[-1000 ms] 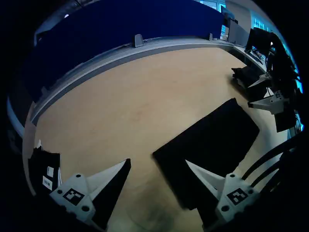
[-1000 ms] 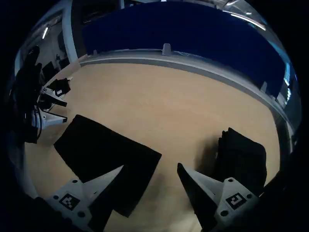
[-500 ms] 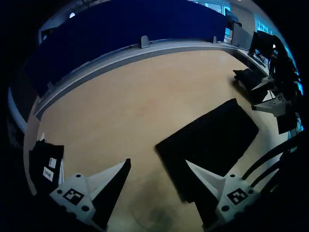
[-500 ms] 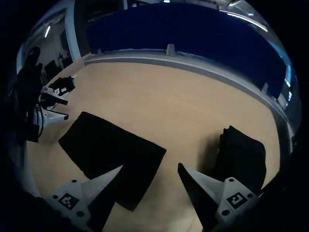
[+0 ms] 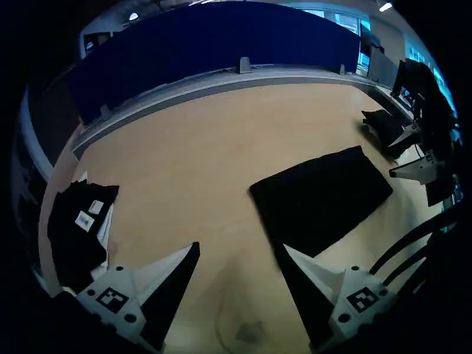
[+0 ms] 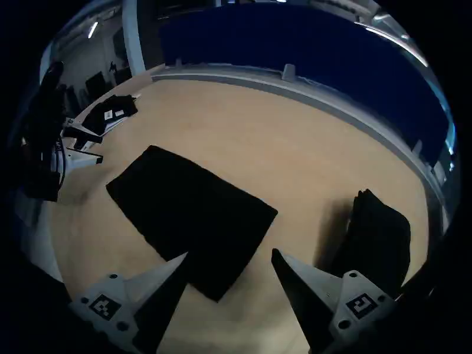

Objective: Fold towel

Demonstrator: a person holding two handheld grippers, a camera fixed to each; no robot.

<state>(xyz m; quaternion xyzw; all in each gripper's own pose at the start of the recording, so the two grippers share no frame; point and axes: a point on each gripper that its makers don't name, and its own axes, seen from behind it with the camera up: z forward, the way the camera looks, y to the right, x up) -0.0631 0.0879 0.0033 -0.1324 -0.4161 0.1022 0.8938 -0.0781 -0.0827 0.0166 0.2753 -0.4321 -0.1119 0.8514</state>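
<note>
Well to the left of the black rectangular cloth towel (image 5: pixel 321 197) lies a loose heap of black cloths with white tags (image 5: pixel 79 227), on the same pale wood-grain table top (image 5: pixel 177 147); more of that heap shows in the left gripper view than a second ago. Near the towel's left side hangs the left gripper (image 5: pixel 236 248), its two white fingers spread wide with only bare table between them; a second ago its right finger overlapped a good part of the towel, and now only the tip meets the towel's near corner, so this gripper has drawn back. The towel itself lies flat and smooth, a single dark rectangle, gripped by neither hand; whether it is one layer or already doubled I cannot tell. On the towel's right side is the right gripper (image 6: pixel 229 255), its fingers likewise wide apart and empty; in the right gripper view more of the towel now shows above the fingertips. Well to the right of the towel sits a neat stack of folded black towels (image 6: pixel 380 236); beyond the towel runs a dark blue fabric partition (image 5: pixel 206 41). My reading: both hands have pulled away, no edge is held, and any further fold means coming down on two corners of one side.
</note>
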